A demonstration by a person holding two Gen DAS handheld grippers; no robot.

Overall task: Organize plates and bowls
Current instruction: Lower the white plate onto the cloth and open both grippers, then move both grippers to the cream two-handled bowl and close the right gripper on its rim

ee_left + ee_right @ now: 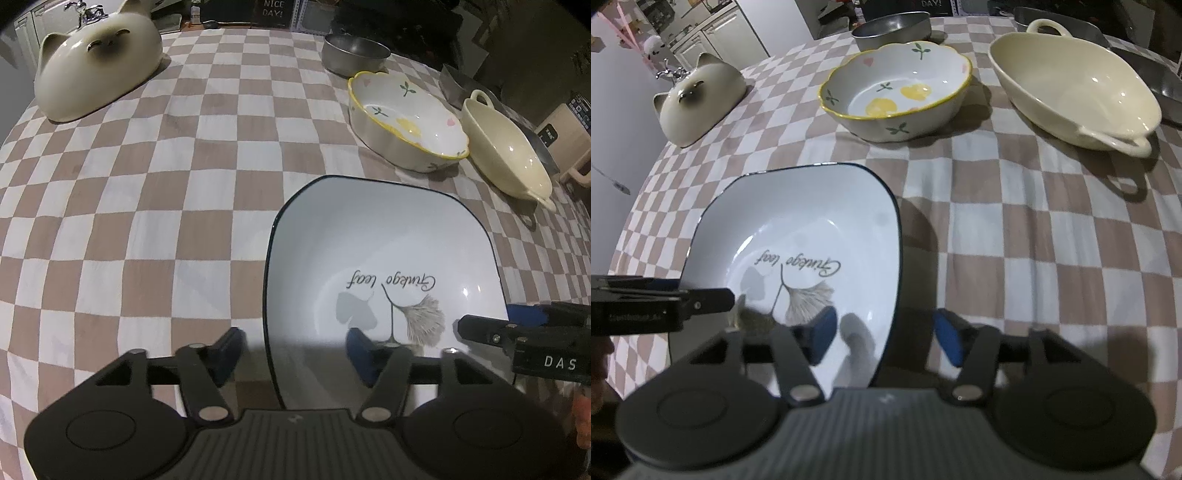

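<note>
A square white plate [388, 240] with a dark rim and a ginkgo leaf print lies on the checkered tablecloth [147, 184]. My left gripper [295, 356] is open and straddles the plate's left rim, one blue pad outside and one over the plate, neither pressing. In the right wrist view the same plate [798, 206] has its right rim between the pads of my right gripper [884, 341], which is also open. Each gripper shows in the other's view: the right gripper [487, 328] over the plate's right edge, the left gripper [701, 299] over its left edge.
Behind the plate stand a yellow-rimmed flower bowl [897, 92], a cream oval dish with handles [1071, 88] and a metal bowl [894, 24]. A cat-shaped ceramic piece [96, 62] sits at the far left. A dark metal tray [1156, 81] lies at the far right.
</note>
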